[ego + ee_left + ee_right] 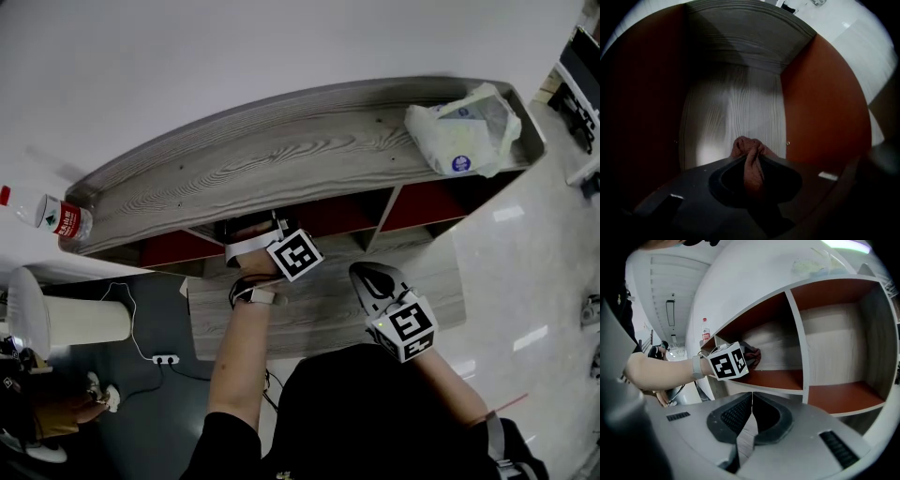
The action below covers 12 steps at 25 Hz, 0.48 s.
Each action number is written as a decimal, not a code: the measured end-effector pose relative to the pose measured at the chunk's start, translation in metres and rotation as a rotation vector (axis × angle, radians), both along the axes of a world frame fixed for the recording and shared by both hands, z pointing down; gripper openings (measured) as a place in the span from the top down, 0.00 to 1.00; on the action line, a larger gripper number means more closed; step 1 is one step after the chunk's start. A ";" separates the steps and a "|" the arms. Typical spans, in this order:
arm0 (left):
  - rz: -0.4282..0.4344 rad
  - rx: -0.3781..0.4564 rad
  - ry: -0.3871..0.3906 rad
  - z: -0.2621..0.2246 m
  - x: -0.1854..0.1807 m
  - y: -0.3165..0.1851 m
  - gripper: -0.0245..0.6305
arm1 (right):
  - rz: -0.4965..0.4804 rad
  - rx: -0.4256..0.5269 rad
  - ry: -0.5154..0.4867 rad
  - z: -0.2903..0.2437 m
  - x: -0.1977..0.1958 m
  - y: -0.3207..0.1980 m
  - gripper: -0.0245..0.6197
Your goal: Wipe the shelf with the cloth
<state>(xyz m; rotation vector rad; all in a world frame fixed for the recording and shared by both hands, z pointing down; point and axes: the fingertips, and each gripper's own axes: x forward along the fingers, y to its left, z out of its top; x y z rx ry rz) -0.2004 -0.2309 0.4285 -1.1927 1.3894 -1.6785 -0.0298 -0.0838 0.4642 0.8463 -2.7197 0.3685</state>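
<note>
My left gripper (751, 157) is shut on a bunched reddish-brown cloth (749, 151). It reaches into a compartment of the shelf with red side walls (820, 108) and a wood-grain back panel (733, 110). In the head view the left gripper (246, 228) sits under the shelf's wood-grain top (281, 155), left of centre. The right gripper view shows its marker cube (729, 361) and the cloth (753, 355) at the compartment's mouth. My right gripper (751, 401) is shut with nothing between its jaws; in the head view the right gripper (364, 273) hangs in front of the shelf.
A white plastic bag (464, 131) lies on the right end of the shelf top. A water bottle (54, 217) lies at its left end. A white bin (70, 322) and a power strip (166, 359) are on the floor to the left. A white divider (797, 338) separates the compartments.
</note>
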 end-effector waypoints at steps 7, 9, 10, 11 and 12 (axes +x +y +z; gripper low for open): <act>-0.085 -0.033 0.021 0.007 -0.030 0.012 0.86 | -0.043 -0.001 -0.017 -0.002 -0.019 0.002 0.96; -0.087 -0.032 -0.013 0.005 -0.032 0.014 0.86 | -0.047 -0.001 -0.019 -0.002 -0.021 0.003 0.96; -0.088 -0.033 -0.021 0.005 -0.032 0.014 0.86 | -0.049 0.000 -0.019 -0.002 -0.022 0.003 0.96; -0.088 -0.037 -0.016 0.006 -0.032 0.015 0.86 | -0.050 0.001 -0.018 -0.003 -0.023 0.004 0.96; -0.085 -0.043 0.004 0.008 -0.031 0.017 0.86 | -0.049 0.002 -0.017 -0.003 -0.023 0.004 0.96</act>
